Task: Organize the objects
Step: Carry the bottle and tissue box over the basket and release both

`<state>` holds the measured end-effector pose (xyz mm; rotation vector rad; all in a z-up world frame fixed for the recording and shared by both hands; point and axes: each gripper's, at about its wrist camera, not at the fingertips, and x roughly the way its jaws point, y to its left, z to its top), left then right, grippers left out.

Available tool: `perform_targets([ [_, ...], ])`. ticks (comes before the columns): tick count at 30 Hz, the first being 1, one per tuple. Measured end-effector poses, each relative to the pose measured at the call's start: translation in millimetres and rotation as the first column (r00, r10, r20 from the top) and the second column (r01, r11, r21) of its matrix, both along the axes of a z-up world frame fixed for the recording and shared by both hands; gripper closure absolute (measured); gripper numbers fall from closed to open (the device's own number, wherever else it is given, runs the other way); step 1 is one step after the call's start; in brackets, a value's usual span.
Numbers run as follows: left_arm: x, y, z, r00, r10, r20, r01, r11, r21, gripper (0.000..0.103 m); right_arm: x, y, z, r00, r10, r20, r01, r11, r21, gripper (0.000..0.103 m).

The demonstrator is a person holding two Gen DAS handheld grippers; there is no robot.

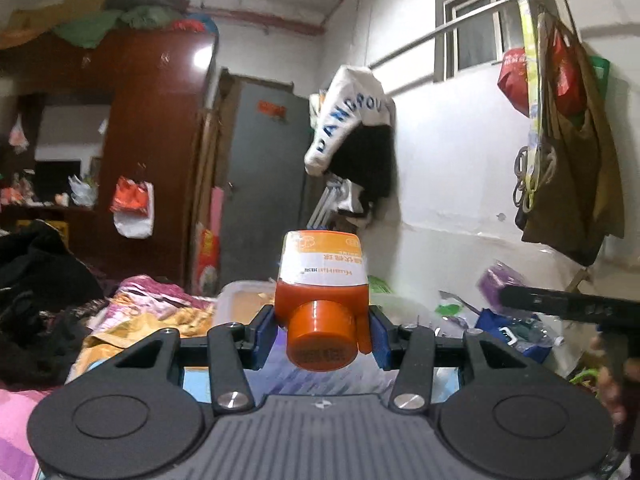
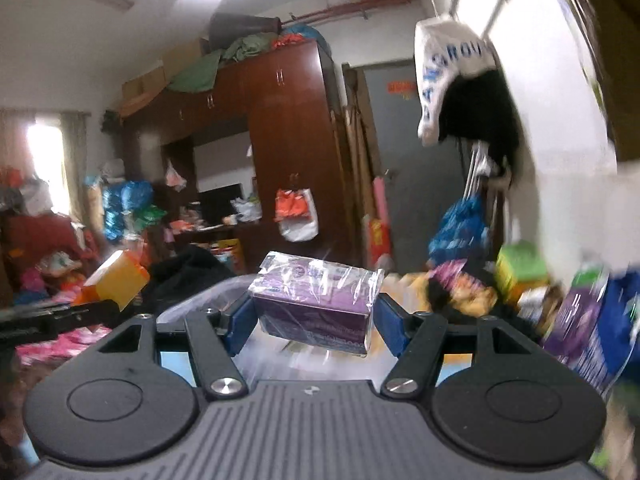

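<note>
An orange bottle (image 1: 322, 292) with a white and orange label lies between the blue pads of my left gripper (image 1: 322, 330), cap toward the camera; the gripper is shut on it and holds it up in the air. My right gripper (image 2: 314, 318) is shut on a purple box wrapped in clear film (image 2: 316, 300), also lifted. In the right wrist view the orange bottle (image 2: 118, 278) and the left gripper's black finger (image 2: 44, 316) show at the left. The right gripper's black arm (image 1: 568, 304) shows at the right of the left wrist view.
A clear plastic bin (image 1: 240, 300) lies below and ahead on a bed with a floral cover (image 1: 148, 308). Dark clothes (image 1: 36, 280) are heaped at the left. A brown wardrobe (image 2: 288, 140), a grey door (image 1: 264, 184) and hanging bags (image 1: 568, 152) on the white wall ring the space.
</note>
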<state>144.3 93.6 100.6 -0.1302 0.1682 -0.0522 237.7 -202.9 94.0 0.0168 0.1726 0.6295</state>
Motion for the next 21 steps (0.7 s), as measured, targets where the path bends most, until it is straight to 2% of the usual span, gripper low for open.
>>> perform_targets([
  [4, 57.5, -9.0, 19.3, 0.991, 0.095, -0.089, -0.087, 0.991, 0.098, 0.051, 28.4, 29.5, 8.5, 0.999, -0.033, 0.021, 0.034, 0.995, -0.096, 0.036],
  [10, 123.6, 0.5, 14.8, 0.967, 0.126, -0.223, -0.099, 0.987, 0.128, 0.051, 66.9, 48.1, -6.5, 0.998, -0.023, -0.061, 0.016, 0.994, -0.110, 0.036],
  [14, 143.5, 2.4, 9.3, 0.953, 0.140, -0.270, -0.099, 0.982, 0.160, 0.051, 77.3, 47.2, -16.1, 0.993, -0.055, -0.108, 0.041, 0.991, -0.128, 0.036],
  [18, 144.2, 7.1, 5.2, 0.946, 0.155, -0.285, -0.119, 0.983, 0.139, 0.051, 80.8, 42.0, -23.4, 0.986, -0.050, -0.159, 0.033, 0.994, -0.107, 0.037],
  [21, 142.3, 2.8, 1.0, 0.946, 0.151, -0.287, -0.110, 0.982, 0.154, 0.051, 79.1, 45.1, -26.5, 0.986, -0.049, -0.162, 0.026, 0.990, -0.139, 0.037],
])
